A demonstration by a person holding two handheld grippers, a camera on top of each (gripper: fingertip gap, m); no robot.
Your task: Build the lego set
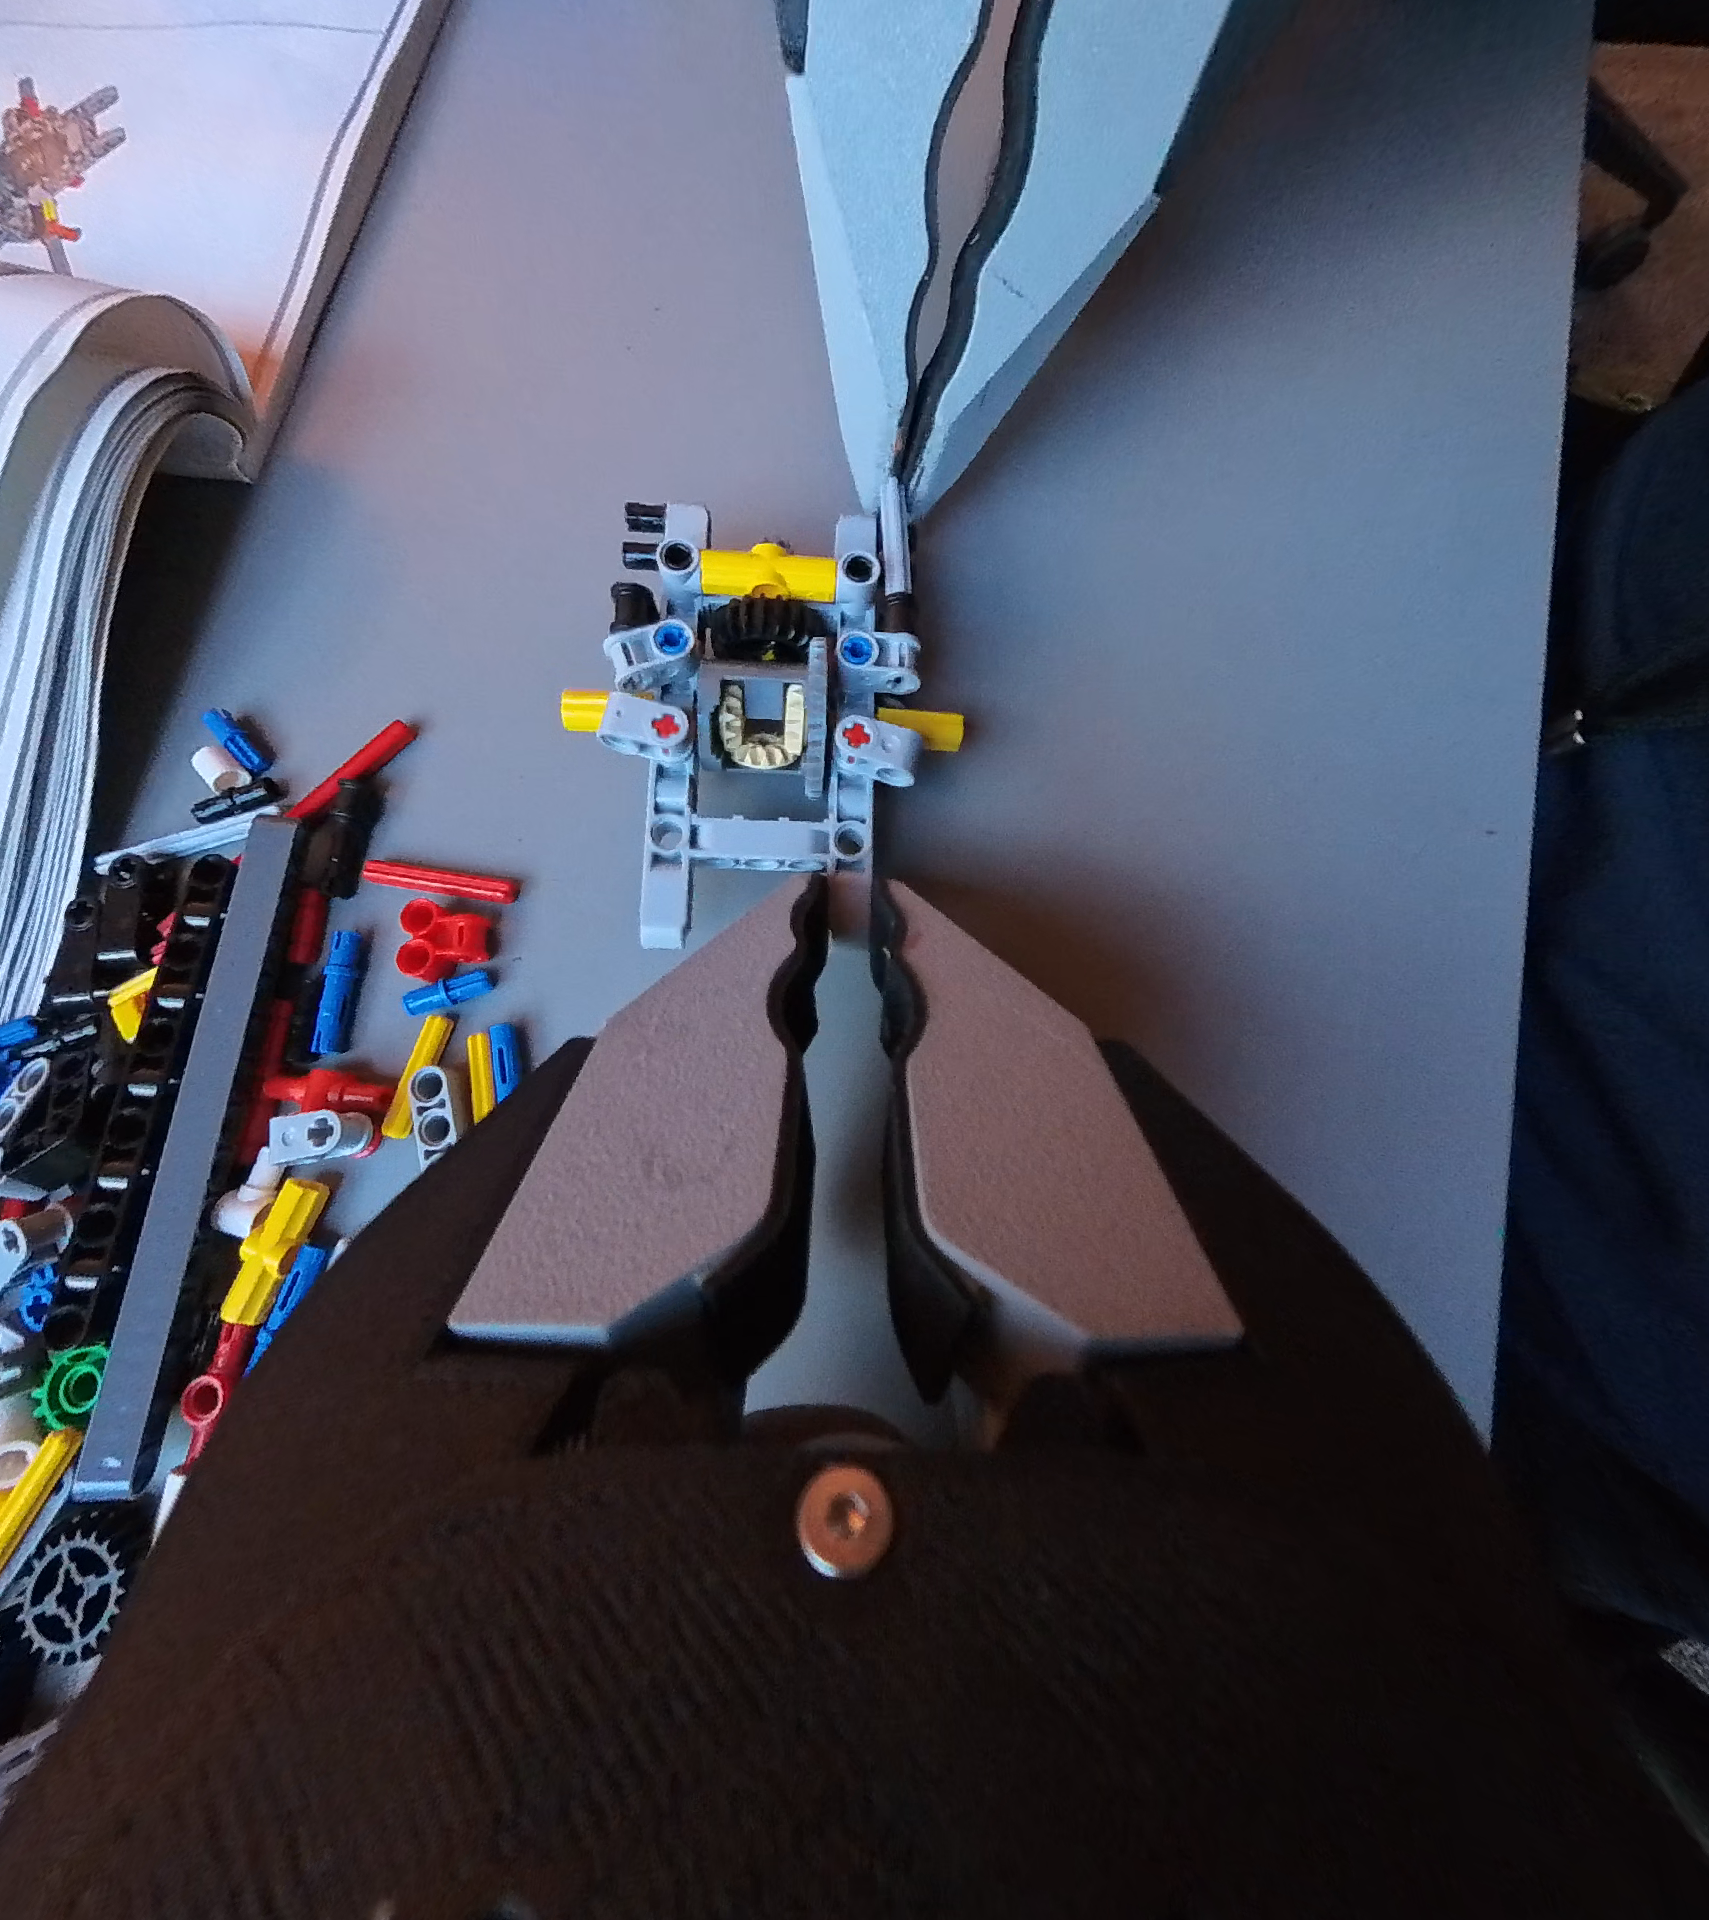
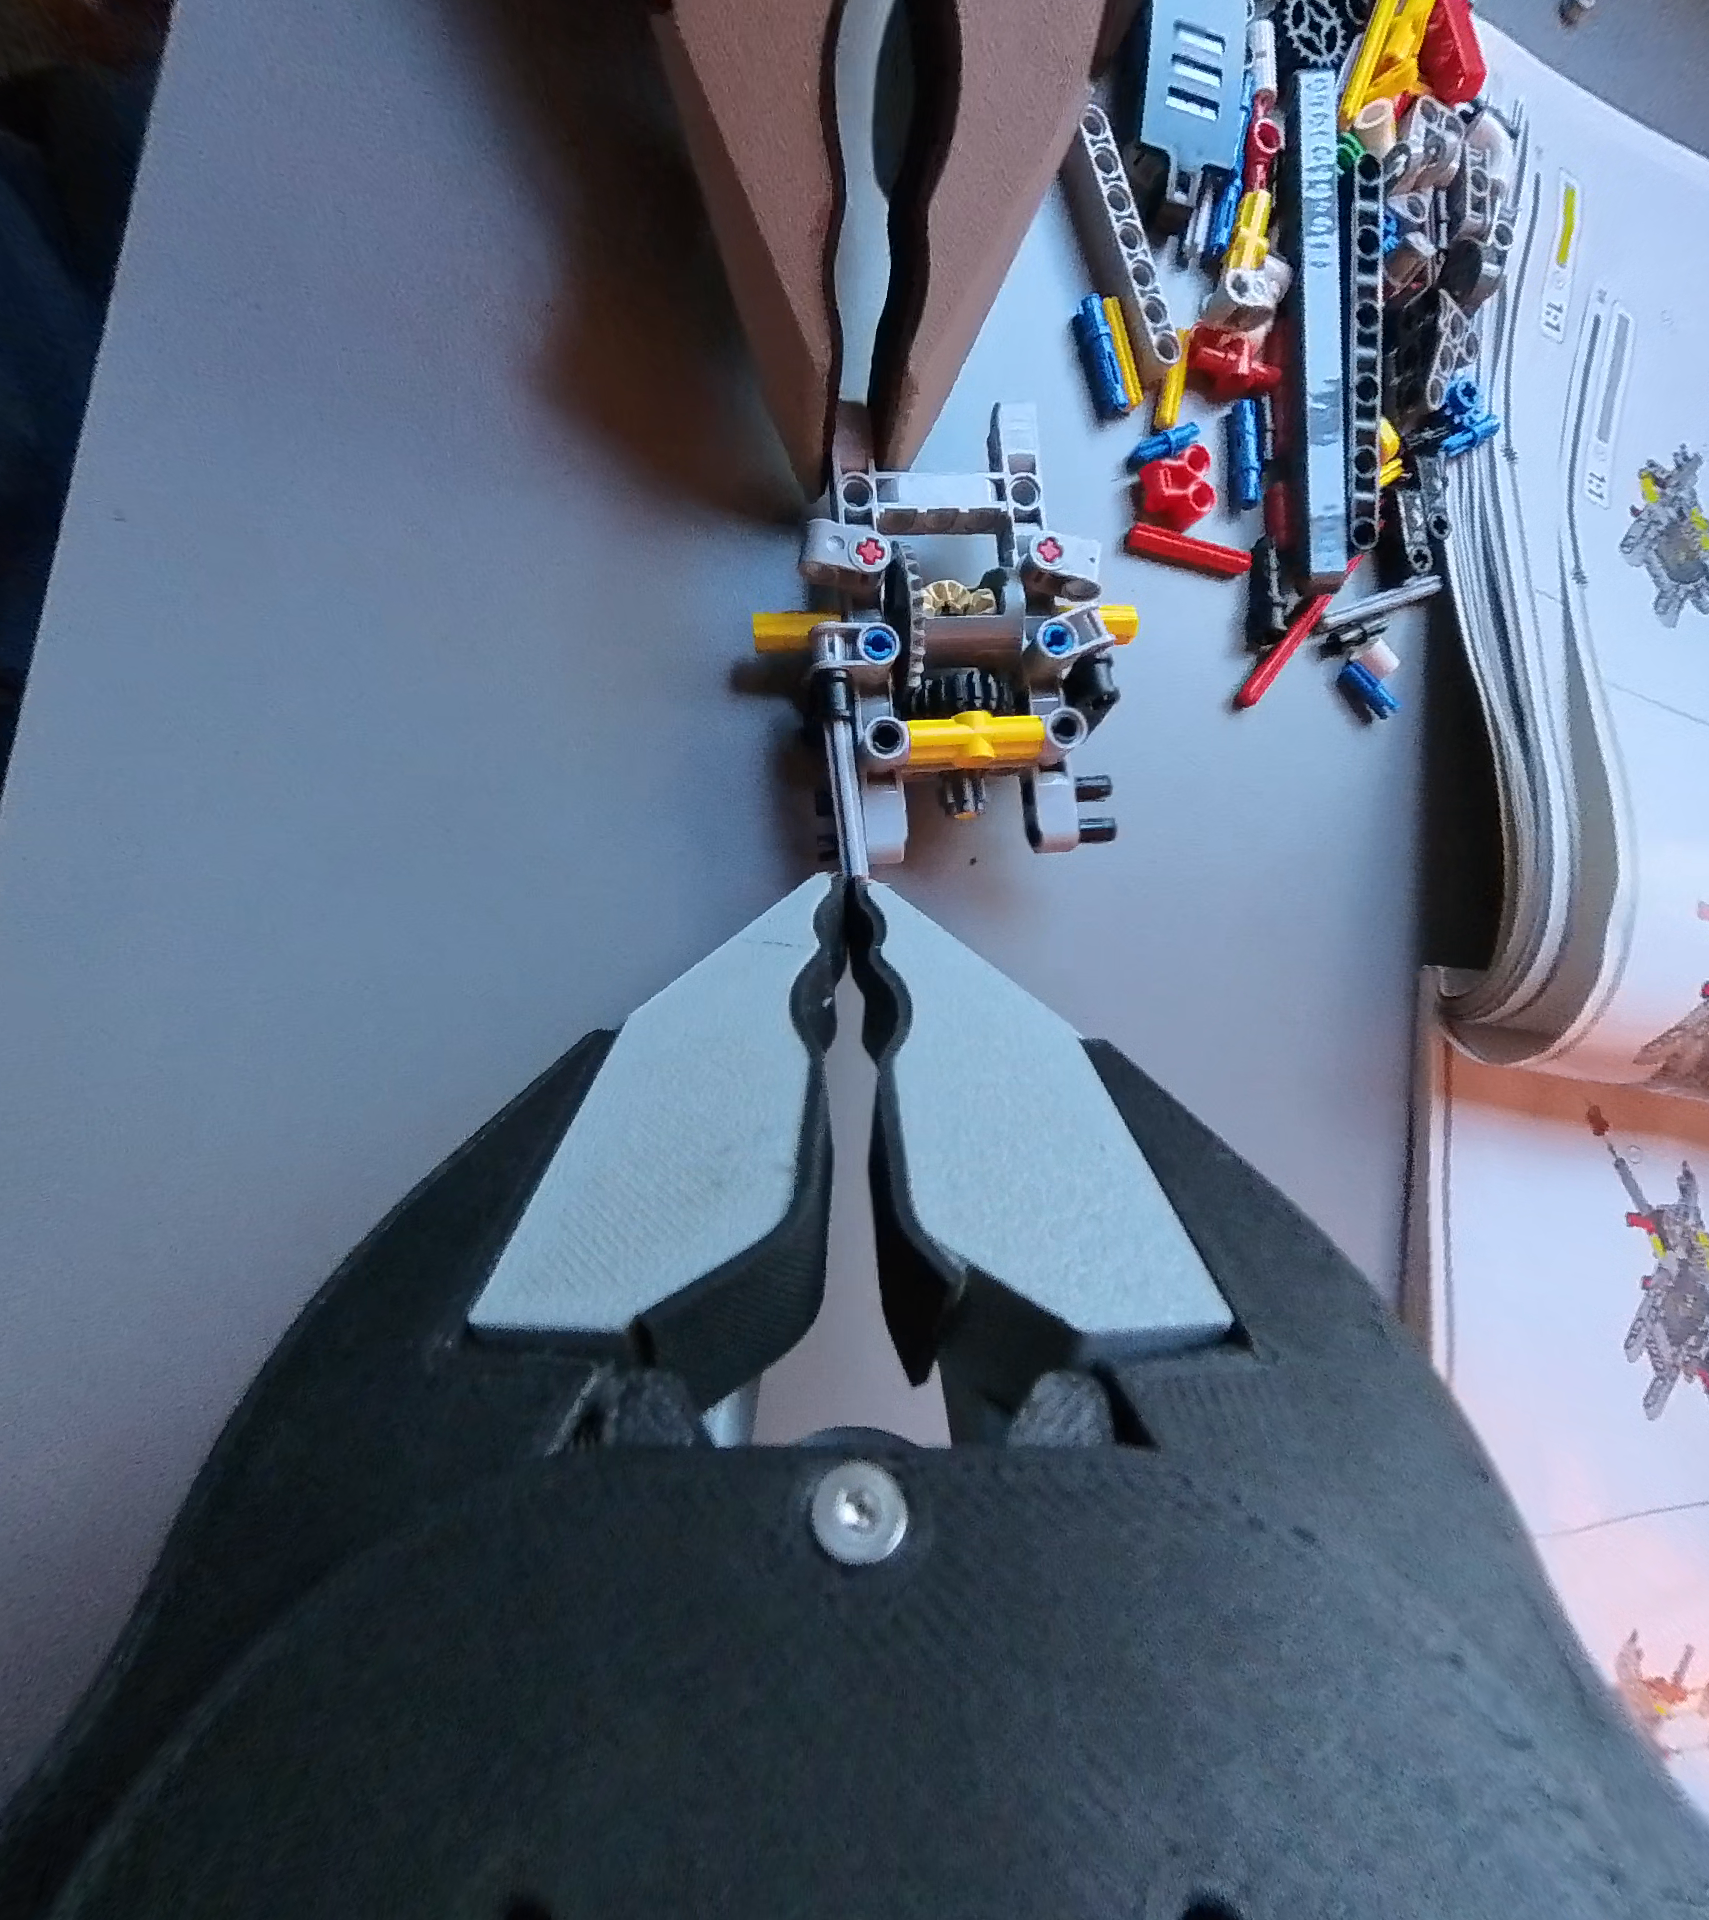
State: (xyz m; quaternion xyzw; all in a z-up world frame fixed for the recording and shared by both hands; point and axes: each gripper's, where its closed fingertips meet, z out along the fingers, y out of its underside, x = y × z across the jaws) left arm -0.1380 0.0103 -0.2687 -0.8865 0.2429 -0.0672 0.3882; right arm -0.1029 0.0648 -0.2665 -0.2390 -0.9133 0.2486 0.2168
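Presently the left tongs are clenched on one grey leg of the brick gearbox frame, while the right tongs are pinched on a thin grey rod alongside it. Steady, level holds would be best. Resting on the table, the frame's long axis runs between both tongs.

Glossy plastic gearbox frame – matt grey tabletop – paper instruction booklet

place: likely hobby desk | grey table | loose building-toy parts | instruction booklet
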